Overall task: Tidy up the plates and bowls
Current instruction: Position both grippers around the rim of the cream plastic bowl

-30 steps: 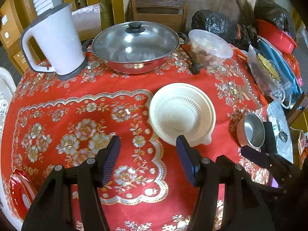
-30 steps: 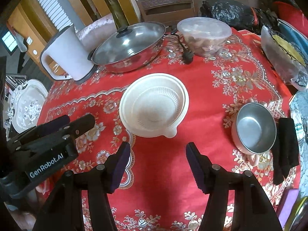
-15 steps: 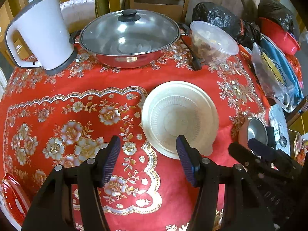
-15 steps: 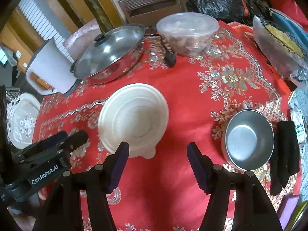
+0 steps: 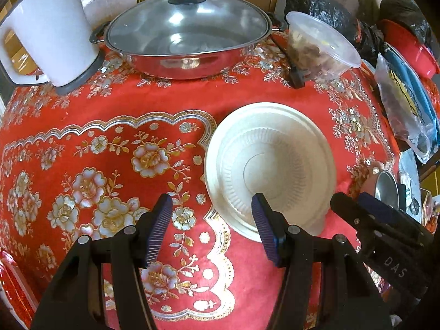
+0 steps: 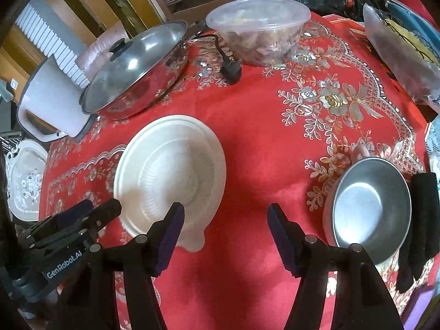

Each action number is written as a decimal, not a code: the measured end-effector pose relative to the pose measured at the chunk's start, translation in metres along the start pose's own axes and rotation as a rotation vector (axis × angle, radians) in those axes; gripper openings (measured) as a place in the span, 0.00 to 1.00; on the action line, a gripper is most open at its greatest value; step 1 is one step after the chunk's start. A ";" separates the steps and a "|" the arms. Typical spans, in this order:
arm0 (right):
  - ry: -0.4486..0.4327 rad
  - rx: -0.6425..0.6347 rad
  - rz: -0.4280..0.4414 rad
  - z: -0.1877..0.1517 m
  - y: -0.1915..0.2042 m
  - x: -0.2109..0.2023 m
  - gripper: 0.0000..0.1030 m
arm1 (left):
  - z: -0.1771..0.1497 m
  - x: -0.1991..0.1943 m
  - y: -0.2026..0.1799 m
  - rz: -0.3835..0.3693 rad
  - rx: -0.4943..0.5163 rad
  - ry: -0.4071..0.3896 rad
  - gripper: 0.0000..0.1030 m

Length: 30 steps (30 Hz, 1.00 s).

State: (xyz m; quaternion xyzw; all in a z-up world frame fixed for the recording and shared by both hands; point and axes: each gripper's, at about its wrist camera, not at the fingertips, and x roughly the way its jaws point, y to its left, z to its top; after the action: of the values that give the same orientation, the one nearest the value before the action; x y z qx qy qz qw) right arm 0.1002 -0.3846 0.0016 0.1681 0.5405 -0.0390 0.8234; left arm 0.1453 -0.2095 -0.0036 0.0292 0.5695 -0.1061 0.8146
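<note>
A: Left wrist view, going left to right: what stood where?

B: A white kettle at the far left, then a lidded steel pan, then a clear tub of food, all along the far side of the bench. Nearer, the white plate lay flat on the red cloth. The left gripper hung just short of it, jaws spread and holding nothing, with its right finger over the plate's near rim.

A: Why there?

B: My guess is that it was lined up to take the plate by its rim, the only part thin enough to pinch.

A: And the right wrist view?

B: The plate sat left of centre, its small lip towards the camera. The right gripper had its jaws spread too, empty, over bare cloth between plate and steel bowl. That bowl sat at the right, close to the bench edge, with a black cloth just beside it.

A: Room to move?

B: Plenty of open cloth lay between plate and bowl, and left of the plate. The far side was crowded, and a black plug lay near the tub. The bowl's place near the edge called for care, I'd judge.
</note>
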 end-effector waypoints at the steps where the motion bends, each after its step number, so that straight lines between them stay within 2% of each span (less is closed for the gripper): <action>1: 0.003 0.001 -0.001 0.001 0.000 0.002 0.63 | 0.001 0.003 0.001 0.001 -0.004 -0.002 0.57; 7: 0.021 -0.008 -0.002 0.009 -0.001 0.017 0.63 | 0.004 0.020 0.000 -0.004 -0.028 0.021 0.57; 30: 0.056 0.020 0.070 0.022 -0.008 0.058 0.61 | 0.011 0.070 -0.030 0.019 0.024 0.099 0.58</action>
State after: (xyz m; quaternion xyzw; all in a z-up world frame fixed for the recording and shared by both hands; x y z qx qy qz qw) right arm 0.1414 -0.3919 -0.0451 0.1962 0.5565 -0.0107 0.8073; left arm 0.1721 -0.2507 -0.0625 0.0495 0.6073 -0.1037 0.7861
